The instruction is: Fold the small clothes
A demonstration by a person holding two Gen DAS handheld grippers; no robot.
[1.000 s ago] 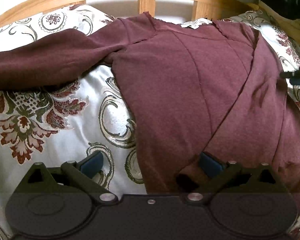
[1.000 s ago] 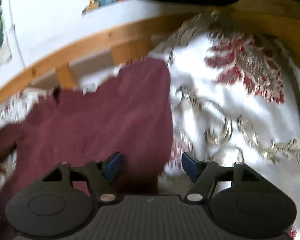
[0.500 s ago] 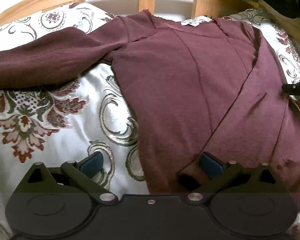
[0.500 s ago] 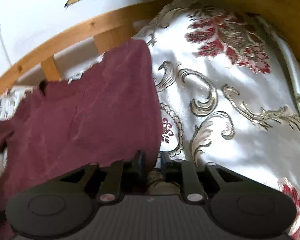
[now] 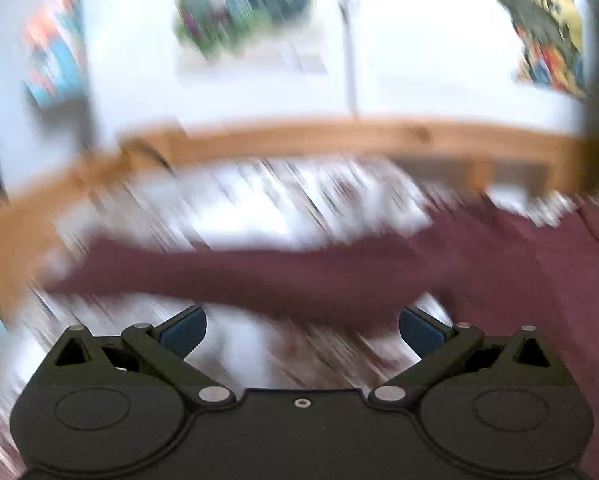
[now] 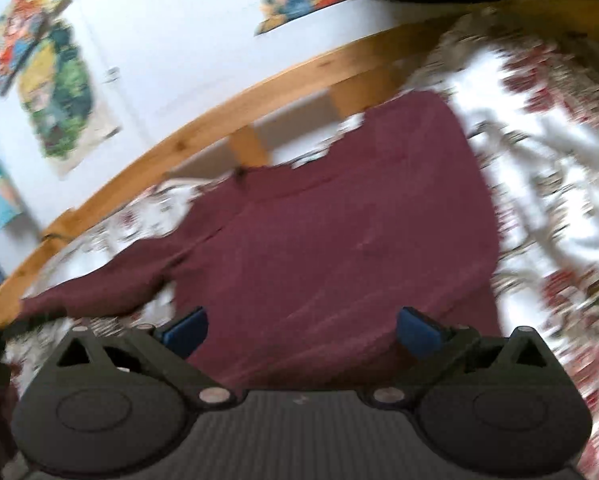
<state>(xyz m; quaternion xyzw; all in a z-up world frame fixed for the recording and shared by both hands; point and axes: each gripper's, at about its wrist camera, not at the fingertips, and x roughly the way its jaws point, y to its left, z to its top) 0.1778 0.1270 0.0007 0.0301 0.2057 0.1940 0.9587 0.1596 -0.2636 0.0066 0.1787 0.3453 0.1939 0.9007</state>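
Our right gripper [image 6: 301, 330] has just been opening and now stands spread wide with nothing between its blue pads [image 6: 185, 328]; it hangs over the near part of the maroon top [image 6: 339, 240], which it has let go so the cloth lies flat on the patterned bedspread [image 6: 559, 208]. Our left gripper [image 5: 301, 330] is likewise released and empty. Ahead of it, running left, lies the top's long sleeve [image 5: 227, 276], spread out on the bedspread and not yet folded in. We judge the left is heading there to take it. Beyond both stands the wooden bed rail [image 6: 203, 136].
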